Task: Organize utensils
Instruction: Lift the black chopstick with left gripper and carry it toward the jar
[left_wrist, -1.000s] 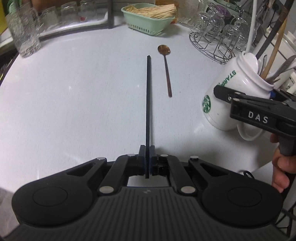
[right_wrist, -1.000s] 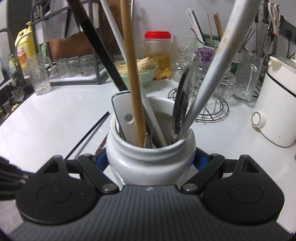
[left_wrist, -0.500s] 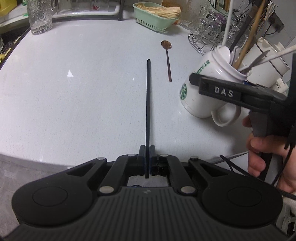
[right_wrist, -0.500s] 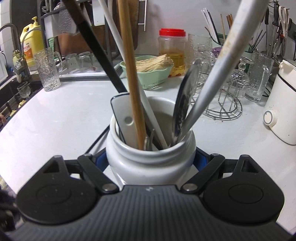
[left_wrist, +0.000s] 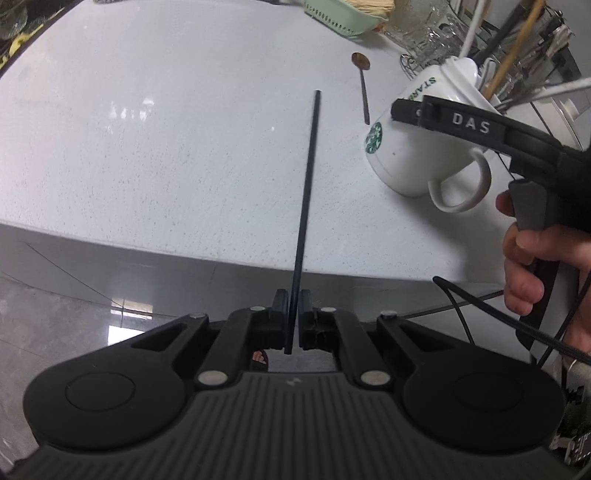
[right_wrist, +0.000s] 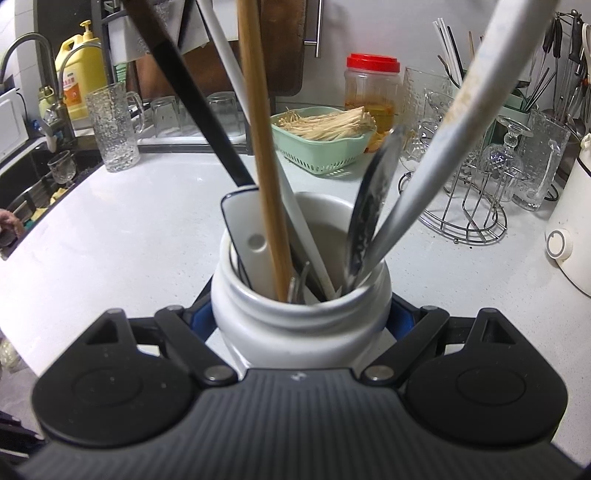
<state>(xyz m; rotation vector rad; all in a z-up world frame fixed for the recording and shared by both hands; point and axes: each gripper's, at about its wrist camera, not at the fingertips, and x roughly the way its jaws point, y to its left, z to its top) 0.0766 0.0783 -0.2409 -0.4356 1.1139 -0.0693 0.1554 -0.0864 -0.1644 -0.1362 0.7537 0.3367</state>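
Tongs, left (left_wrist: 293, 314): jaws closed on 1 thin black chopstick (left_wrist: 308, 192), clamped near its butt end. Stick runs straight away from the jaws, its far tip over the white countertop (left_wrist: 166, 129); near part passes over the counter's front edge. Whether the tip touches the surface cannot be told.

Tongs, right (right_wrist: 301, 317): jaws spread wide and gripping 1 white mug (right_wrist: 301, 314) by its sides, blue pads pressed against the body just under the rim. In the left view the mug (left_wrist: 410, 147) sits at the right, tilted, handle toward the near side. Contents: 1 wooden stick (right_wrist: 258, 122), 1 black handle, 2 white handles, 1 metal spoon bowl (right_wrist: 373, 199), 1 white flat piece with a round hole.

Writing: green round logo and letters "STAR", rest hidden, on the mug; "DAS" on the right tongs' top bar (left_wrist: 471, 123). Yellow bottle (right_wrist: 79, 79) at far left carries an orange label, not legible.

Loose item: 1 brown spoon (left_wrist: 364, 86) flat on the counter, far of the mug, right of the chopstick, apart from both.

Hand, right (left_wrist: 535, 266): fingers curled around the tongs' grip at the right edge, a black cable beside it.
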